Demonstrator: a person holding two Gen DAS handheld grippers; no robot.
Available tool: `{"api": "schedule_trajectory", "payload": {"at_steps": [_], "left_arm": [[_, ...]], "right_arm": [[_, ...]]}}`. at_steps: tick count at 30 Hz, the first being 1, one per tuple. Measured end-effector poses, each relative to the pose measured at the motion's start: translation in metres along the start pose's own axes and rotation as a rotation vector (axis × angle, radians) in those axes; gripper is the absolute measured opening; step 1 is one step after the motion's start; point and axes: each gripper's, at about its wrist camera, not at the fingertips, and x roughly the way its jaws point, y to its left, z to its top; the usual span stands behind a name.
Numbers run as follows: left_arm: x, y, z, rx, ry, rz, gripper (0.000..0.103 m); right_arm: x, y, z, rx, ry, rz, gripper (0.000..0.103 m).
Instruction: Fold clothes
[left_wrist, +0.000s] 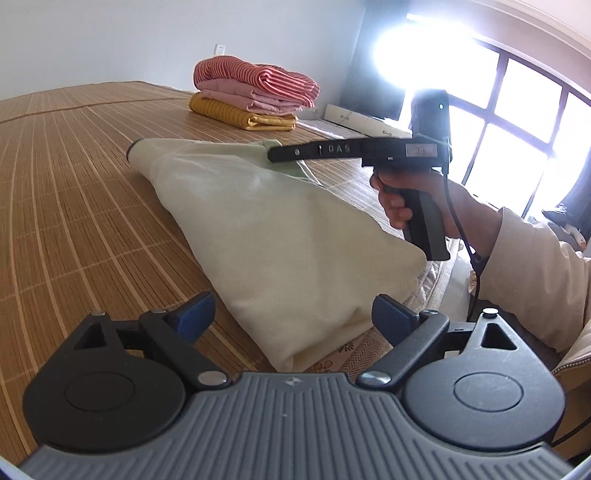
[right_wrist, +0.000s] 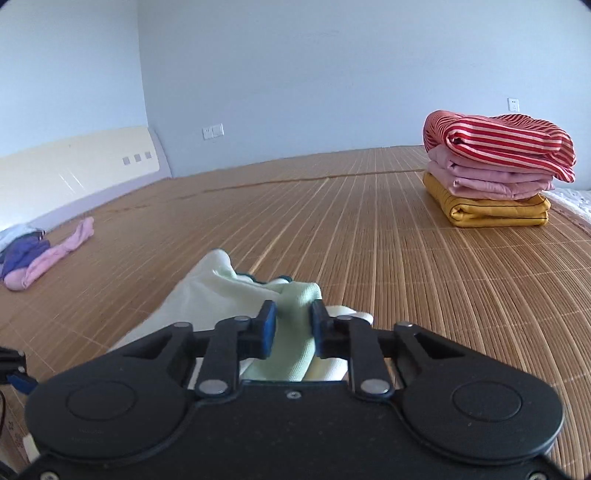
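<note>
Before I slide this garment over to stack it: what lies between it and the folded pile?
Only bare bamboo mat lies between the cream garment and the folded pile, as the right wrist view shows.

black grippers, blue-padded fingers (left_wrist: 391, 314), ribbed grey base; person's cream sleeve (left_wrist: 535, 273), black cable (left_wrist: 456, 218).

cream garment (left_wrist: 280, 236) half-folded on mat, 3-piece folded stack (left_wrist: 255, 94)

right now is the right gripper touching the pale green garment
Touching. In the right wrist view the right gripper has both blue pads pressed against a bunched fold of the pale green garment, with no gap on either side.
</note>
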Motion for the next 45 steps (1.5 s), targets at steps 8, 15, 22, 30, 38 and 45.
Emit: {"api": "schedule_trajectory", "payload": {"at_steps": [8, 15, 22, 30, 38, 45], "left_arm": [[0.007, 0.003, -0.005, 0.013, 0.037, 0.053, 0.095], [0.013, -0.004, -0.007, 0.068, 0.054, 0.054, 0.099], [0.005, -0.006, -0.003, 0.075, 0.03, 0.047, 0.099], [-0.009, -0.032, 0.004, 0.28, 0.039, 0.082, 0.099], [0.008, -0.039, 0.002, 0.382, 0.07, 0.261, 0.099], [0.016, -0.045, 0.002, 0.425, 0.048, 0.374, 0.099]], "right_arm": [[-0.054, 0.003, 0.025, 0.038, -0.218, 0.09, 0.005], [-0.021, -0.016, 0.011, 0.008, -0.04, -0.098, 0.005], [-0.024, -0.013, 0.001, 0.001, -0.016, -0.169, 0.029], [-0.074, 0.015, -0.012, 0.061, -0.002, 0.174, 0.055], [-0.089, 0.053, -0.04, -0.101, 0.0, 0.177, 0.056], [-0.095, 0.062, -0.041, -0.137, -0.001, 0.201, 0.056]]}}
